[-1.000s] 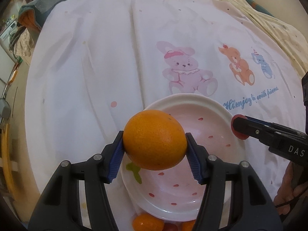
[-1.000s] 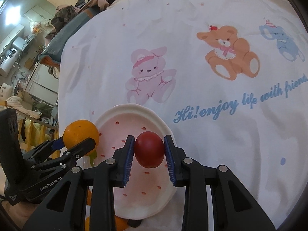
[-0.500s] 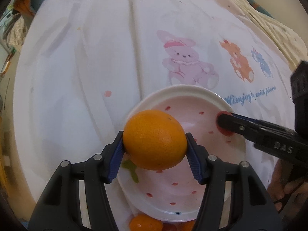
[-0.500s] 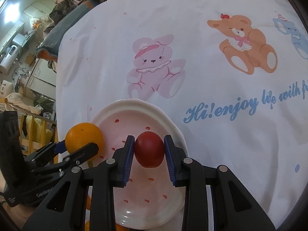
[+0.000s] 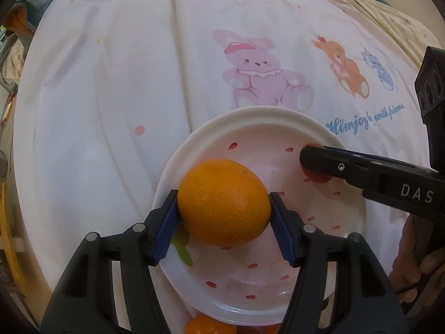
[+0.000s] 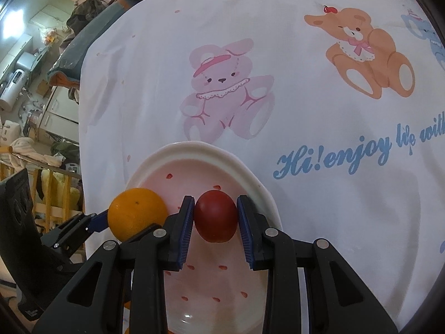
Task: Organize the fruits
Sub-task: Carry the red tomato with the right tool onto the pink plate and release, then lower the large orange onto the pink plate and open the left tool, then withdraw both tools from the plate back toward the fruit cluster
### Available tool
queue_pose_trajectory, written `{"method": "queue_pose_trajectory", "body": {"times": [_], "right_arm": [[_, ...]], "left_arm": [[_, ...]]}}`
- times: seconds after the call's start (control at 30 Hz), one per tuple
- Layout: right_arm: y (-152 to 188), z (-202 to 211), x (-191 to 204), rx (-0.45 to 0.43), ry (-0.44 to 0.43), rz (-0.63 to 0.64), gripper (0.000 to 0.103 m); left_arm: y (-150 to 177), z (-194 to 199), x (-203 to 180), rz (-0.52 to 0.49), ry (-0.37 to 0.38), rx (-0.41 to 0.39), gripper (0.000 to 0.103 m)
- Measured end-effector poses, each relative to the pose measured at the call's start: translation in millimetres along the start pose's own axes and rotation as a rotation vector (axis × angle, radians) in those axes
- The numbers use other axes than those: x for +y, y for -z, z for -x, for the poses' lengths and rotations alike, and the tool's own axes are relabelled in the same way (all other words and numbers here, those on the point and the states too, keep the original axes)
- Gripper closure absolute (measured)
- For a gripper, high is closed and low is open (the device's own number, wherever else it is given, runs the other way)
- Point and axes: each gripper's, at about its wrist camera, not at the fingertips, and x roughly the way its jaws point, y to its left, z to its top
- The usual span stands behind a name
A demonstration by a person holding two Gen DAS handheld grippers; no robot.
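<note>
My left gripper (image 5: pixel 224 217) is shut on an orange (image 5: pixel 224 206) and holds it over the left side of a white plate (image 5: pixel 250 117) with red speckles. My right gripper (image 6: pixel 215 217) is shut on a red tomato (image 6: pixel 215 215) and holds it over the same plate (image 6: pixel 194 150). In the left wrist view the right gripper (image 5: pixel 311 161) comes in from the right and the tomato (image 5: pixel 317 178) is mostly hidden behind its finger. In the right wrist view the orange (image 6: pixel 136 213) shows at the left in the left gripper.
The plate lies on a white cloth (image 5: pixel 111 97) printed with a pink bunny (image 6: pixel 222 94), an orange bear (image 6: pixel 367 55) and blue lettering. More orange fruit (image 5: pixel 208 325) lies at the plate's near edge. Room clutter (image 6: pixel 33 83) lies beyond the cloth's left edge.
Both grippers have moved forward and lower over the plate with their fruit still held. The plate now looks larger and closer in both views.
</note>
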Motion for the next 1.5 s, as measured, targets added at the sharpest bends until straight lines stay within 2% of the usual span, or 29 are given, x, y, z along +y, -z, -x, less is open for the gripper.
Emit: {"method": "queue_pose_trajectory", "body": {"times": [0.07, 0.13, 0.2, 0.4, 0.43, 0.47, 0.53, 0.7, 0.87, 1.0, 1.07, 1.27, 1.33, 1.37, 1.5], "right_arm": [[-1.5, 0.4, -0.3, -0.006, -0.009, -0.007, 0.069], [-3.2, 1.5, -2.1, -0.013, -0.025, -0.02, 0.069], [-4.7, 2.8, -3.5, -0.021, -0.039, -0.032, 0.068], [-9.6, 11.6, -3.6, -0.058, -0.042, -0.034, 0.065], [-10.4, 13.2, -3.2, -0.06, -0.048, -0.034, 0.06], [-11.1, 15.6, -2.2, -0.067, -0.058, -0.033, 0.05], [-11.7, 20.4, 1.2, -0.087, -0.051, -0.025, 0.043], [-13.2, 29.5, 9.3, -0.102, -0.036, 0.004, 0.041], [-9.7, 44.1, 12.3, -0.129, -0.003, 0.019, 0.024], [-3.3, 61.6, 15.5, -0.154, 0.018, 0.025, 0.017], [1.4, 74.9, 21.2, -0.198, 0.084, 0.044, 0.008], [18.5, 105.4, 35.2, -0.268, 0.13, 0.095, 0.007], [29.2, 115.7, 37.9, -0.29, 0.157, 0.095, 0.007], [35.1, 120.7, 39.0, -0.301, 0.165, 0.094, 0.007], [54.6, 138.1, 43.0, -0.329, 0.181, 0.097, 0.007]], "left_arm": [[-0.3, 1.4, 0.4, 0.003, 0.024, 0.001, 0.037], [-0.3, 3.4, -0.9, -0.005, 0.005, -0.012, 0.025], [-0.5, 6.9, -1.6, -0.013, -0.009, -0.03, 0.023], [0.1, 7.8, 1.7, 0.003, -0.008, -0.021, 0.023], [0.0, 9.0, 1.9, 0.003, -0.008, -0.024, 0.023], [0.0, 10.1, 1.7, 0.002, -0.007, -0.027, 0.023], [-0.9, 13.3, 1.8, 0.002, -0.008, -0.036, 0.023], [-2.8, 22.2, 1.4, 0.004, -0.017, -0.068, 0.023], [-0.3, 36.5, 5.4, 0.019, -0.039, -0.111, 0.023], [3.7, 53.6, 9.1, 0.043, -0.042, -0.156, 0.023], [6.2, 66.1, 9.9, 0.054, -0.054, -0.187, 0.023], [18.4, 100.9, 11.1, 0.059, -0.079, -0.264, 0.023], [26.4, 111.6, 14.2, 0.069, -0.08, -0.283, 0.01], [31.2, 117.2, 17.1, 0.084, -0.08, -0.293, 0.008], [48.5, 136.7, 26.8, 0.143, -0.052, -0.316, 0.006]]}}
